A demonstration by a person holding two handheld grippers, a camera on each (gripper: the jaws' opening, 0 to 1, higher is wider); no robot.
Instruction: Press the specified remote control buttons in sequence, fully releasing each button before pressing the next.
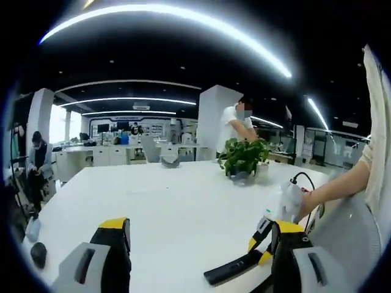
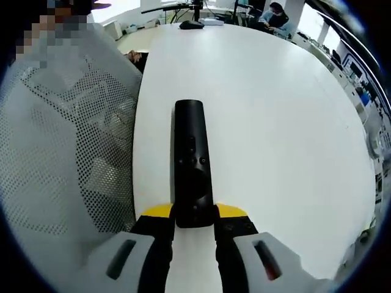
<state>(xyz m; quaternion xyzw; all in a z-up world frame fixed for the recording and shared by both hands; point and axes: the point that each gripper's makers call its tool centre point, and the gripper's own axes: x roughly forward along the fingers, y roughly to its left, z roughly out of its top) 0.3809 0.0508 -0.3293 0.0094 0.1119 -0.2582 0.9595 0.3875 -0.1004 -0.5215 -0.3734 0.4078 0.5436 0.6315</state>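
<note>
I saw a potted plant point(image 1: 243, 157) standing far across the white table point(image 1: 177, 201) and a mesh chair back point(image 2: 67, 152) just beside its edge. My right gripper point(image 2: 194, 221) was clamped on the near end of the black remote point(image 2: 192, 162), which lay along the table. My left gripper point(image 1: 198, 244) stood apart, holding nothing.

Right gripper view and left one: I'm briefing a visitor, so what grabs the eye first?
In the right gripper view, a black remote lies lengthwise on the white table, its near end between the right tool tips. In the left gripper view, a potted plant stands mid-table, under bright ceiling light strips.
</note>
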